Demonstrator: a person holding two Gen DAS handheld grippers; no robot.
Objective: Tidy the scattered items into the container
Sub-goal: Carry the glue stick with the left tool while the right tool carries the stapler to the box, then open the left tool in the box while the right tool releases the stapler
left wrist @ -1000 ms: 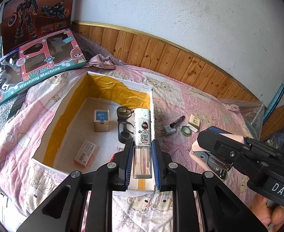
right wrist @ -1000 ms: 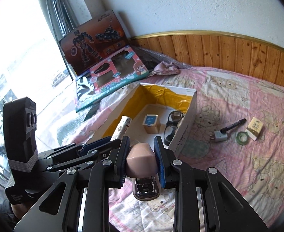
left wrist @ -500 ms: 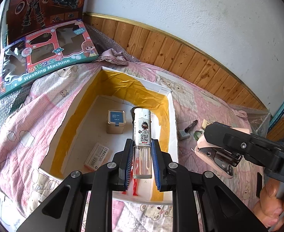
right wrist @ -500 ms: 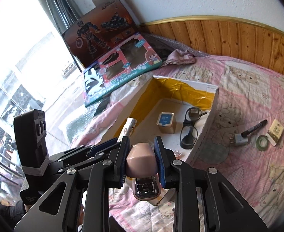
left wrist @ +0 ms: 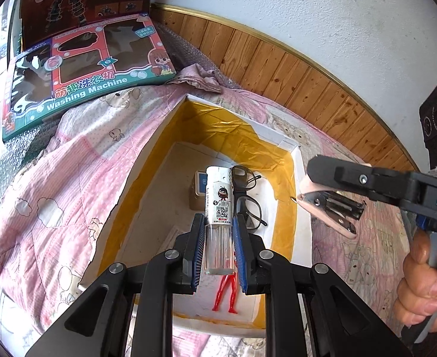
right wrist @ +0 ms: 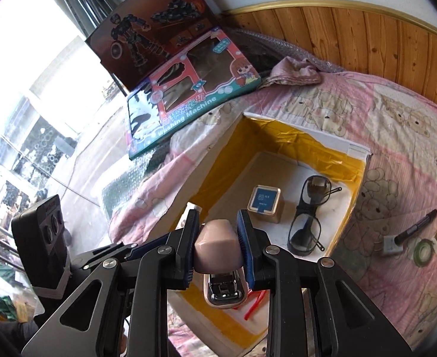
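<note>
Both tongs pinching: left tongs clear cylindrical tube, right tongs glossy pink stapler (above yellow-lined box).

Left gripper clamps a clear tube above the yellow-lined box; right gripper grips a stapler beside its rim.

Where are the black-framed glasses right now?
The black-framed glasses lie inside the yellow-lined cardboard box, near its right wall, just right of the small gold tin with a blue lid.
</note>
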